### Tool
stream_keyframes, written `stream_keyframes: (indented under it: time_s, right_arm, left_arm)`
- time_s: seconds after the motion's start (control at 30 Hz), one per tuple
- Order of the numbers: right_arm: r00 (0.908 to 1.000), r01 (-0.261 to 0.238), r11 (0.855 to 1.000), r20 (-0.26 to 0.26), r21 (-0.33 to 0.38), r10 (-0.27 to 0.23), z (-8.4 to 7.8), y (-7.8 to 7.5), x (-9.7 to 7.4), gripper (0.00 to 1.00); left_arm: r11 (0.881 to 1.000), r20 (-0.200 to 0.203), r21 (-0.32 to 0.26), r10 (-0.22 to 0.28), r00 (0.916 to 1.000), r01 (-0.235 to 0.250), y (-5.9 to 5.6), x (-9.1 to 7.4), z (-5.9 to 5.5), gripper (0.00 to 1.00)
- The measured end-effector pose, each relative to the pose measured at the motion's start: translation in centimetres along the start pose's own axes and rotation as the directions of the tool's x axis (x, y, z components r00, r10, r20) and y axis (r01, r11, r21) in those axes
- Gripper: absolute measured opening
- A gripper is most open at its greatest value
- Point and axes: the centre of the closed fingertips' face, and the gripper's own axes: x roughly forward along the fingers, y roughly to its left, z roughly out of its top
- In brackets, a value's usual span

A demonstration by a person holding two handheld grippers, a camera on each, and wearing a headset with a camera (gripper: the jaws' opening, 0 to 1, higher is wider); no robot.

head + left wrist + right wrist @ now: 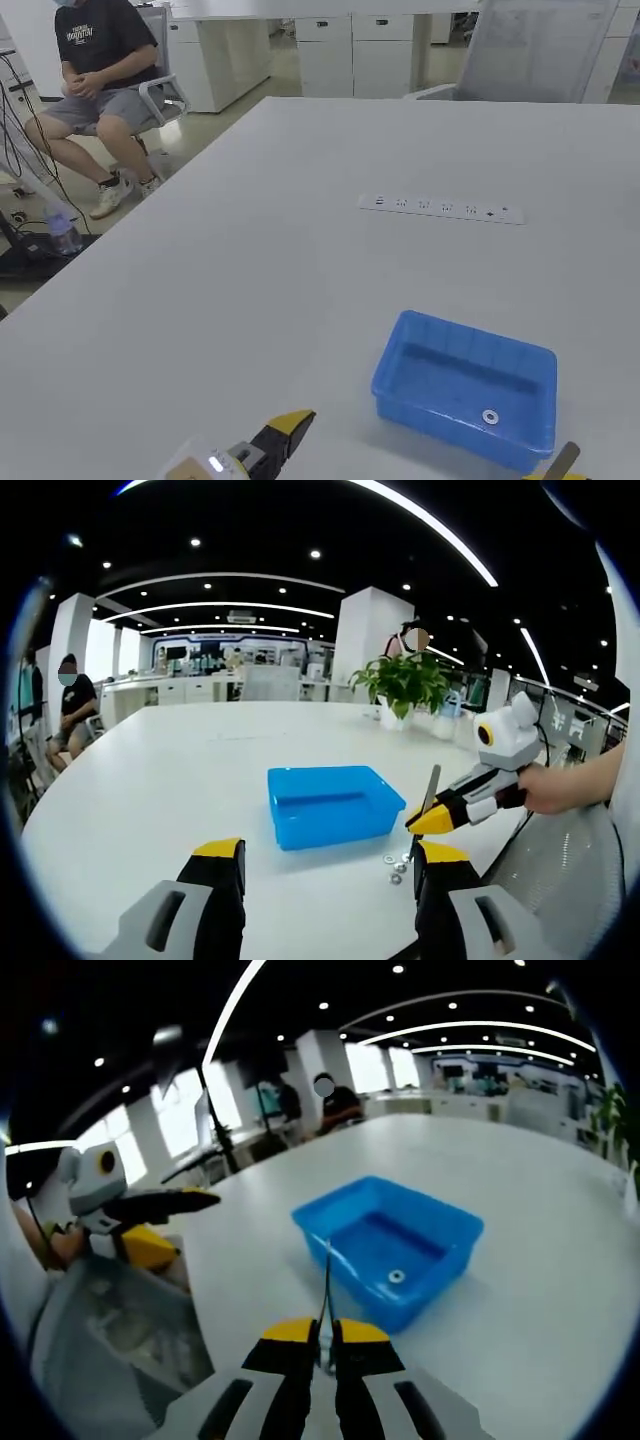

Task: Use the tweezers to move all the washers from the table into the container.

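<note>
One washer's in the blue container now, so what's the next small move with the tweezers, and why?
Probably lower the right tool, shut on the tweezers, toward the washers lying on the table beside the container. One washer already lies inside, the tweezers' tips look empty, and several sit outside.

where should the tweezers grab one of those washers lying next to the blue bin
With the tweezers, pinch the ring band, one tip through the hole, one outside, coming from above: the washers appear to lie flat on the table beside the container, so no edge stands up to clamp.
</note>
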Motion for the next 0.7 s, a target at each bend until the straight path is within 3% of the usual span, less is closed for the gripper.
stream_keyframes:
  time_s: [0.7]
  right_arm:
    - [1.0000, -0.002, 1.000, 0.008, 0.015, 0.002, -0.26, -0.10, -0.03, 0.04]
  left_arm:
    - [1.000, -0.004, 0.003, -0.002, 1.0000, 0.002, -0.01, -0.03, -0.13, 0.68]
